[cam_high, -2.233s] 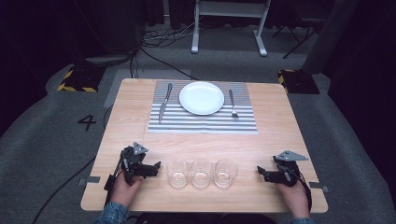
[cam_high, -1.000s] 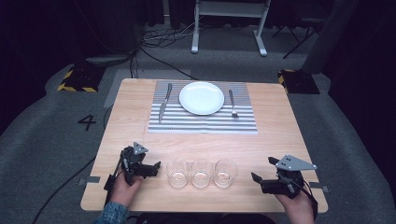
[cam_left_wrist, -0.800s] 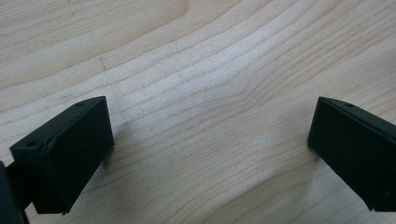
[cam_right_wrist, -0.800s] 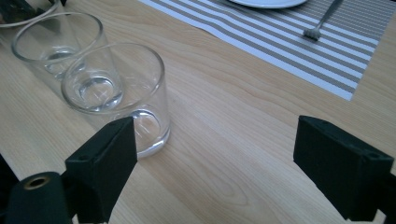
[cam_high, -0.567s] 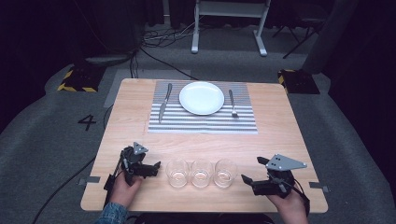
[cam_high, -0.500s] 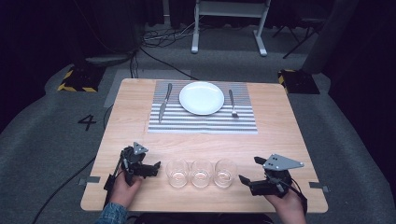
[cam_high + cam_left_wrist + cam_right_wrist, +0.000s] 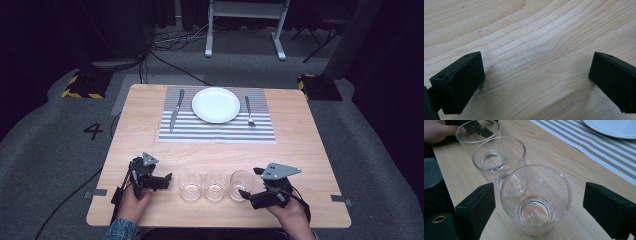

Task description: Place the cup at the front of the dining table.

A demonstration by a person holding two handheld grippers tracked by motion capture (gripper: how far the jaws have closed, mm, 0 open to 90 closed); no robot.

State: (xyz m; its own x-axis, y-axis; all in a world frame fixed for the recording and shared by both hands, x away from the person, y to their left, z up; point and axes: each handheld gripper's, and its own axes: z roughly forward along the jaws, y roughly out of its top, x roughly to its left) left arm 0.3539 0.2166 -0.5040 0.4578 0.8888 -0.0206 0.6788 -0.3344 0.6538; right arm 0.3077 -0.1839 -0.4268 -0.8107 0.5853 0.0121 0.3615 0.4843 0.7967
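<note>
Now the right gripper [image 7: 246,196], jaws wide, flanks the nearest clear empty glass [image 7: 535,198]; two more line up toward 11 o'clock. Left gripper [image 7: 167,180] gapes over bare table [image 7: 531,50]

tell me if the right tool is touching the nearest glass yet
Apart. In the right gripper view the nearest glass sits between the open jaws of the right tool, with bare table showing on both sides.

Plate [image 7: 614,127] cut off by frame edge
</note>
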